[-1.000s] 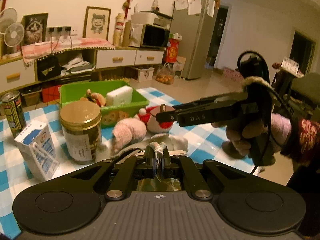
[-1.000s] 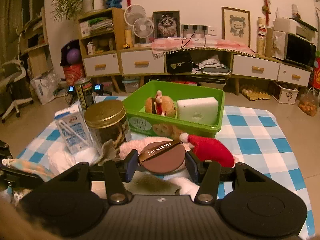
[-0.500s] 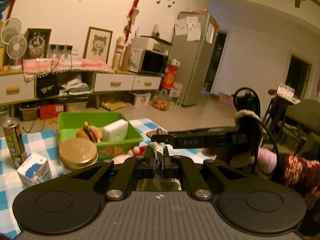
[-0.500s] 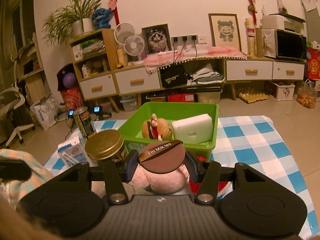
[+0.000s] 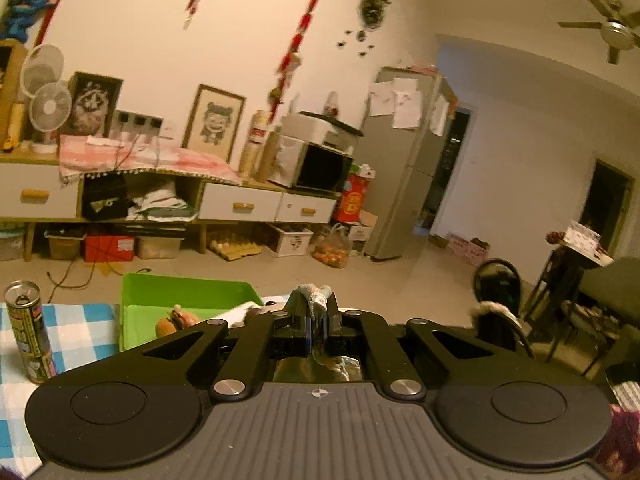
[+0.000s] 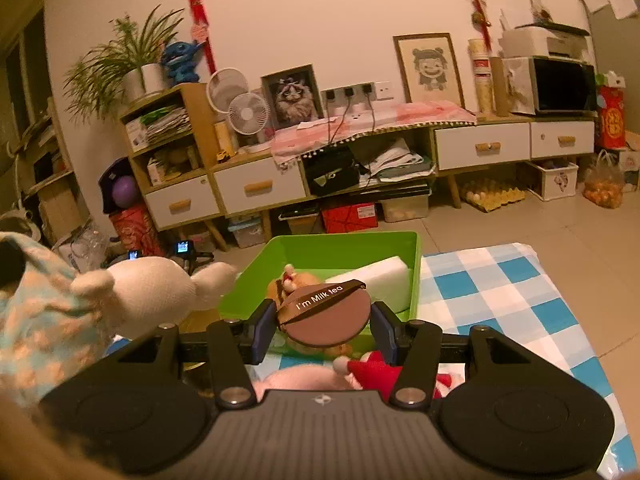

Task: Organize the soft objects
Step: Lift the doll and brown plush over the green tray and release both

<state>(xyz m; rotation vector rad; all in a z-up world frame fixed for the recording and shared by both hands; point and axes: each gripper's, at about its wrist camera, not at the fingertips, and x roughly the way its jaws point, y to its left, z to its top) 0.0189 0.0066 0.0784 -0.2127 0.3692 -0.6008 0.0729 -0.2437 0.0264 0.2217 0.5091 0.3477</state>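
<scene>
My left gripper (image 5: 316, 307) is shut on a thin grey-white tuft of fabric (image 5: 314, 294), held above the table. In the right wrist view a white plush toy (image 6: 152, 292) in a blue-and-peach knit (image 6: 36, 320) hangs at the left. My right gripper (image 6: 324, 322) is shut on a round brown "I'm Milk tea" cushion (image 6: 328, 316), in front of the green bin (image 6: 352, 242). The bin holds a burger plush (image 6: 286, 280) and a white sponge block (image 6: 376, 280). Below the right gripper lie a pink plush (image 6: 296, 380) and a red Santa-hat toy (image 6: 372, 372).
A drink can (image 5: 28, 332) stands on the blue-checked tablecloth (image 6: 500, 300) left of the green bin (image 5: 160, 292). A fur-cuffed sleeve (image 5: 492, 310) shows at the right of the left wrist view. Low cabinets (image 6: 480, 148) and floor clutter lie beyond the table.
Both grippers have risen, each keeping its grip. The jar and milk carton have dropped out of both views. The white plush has come up into the left of the right wrist view.
</scene>
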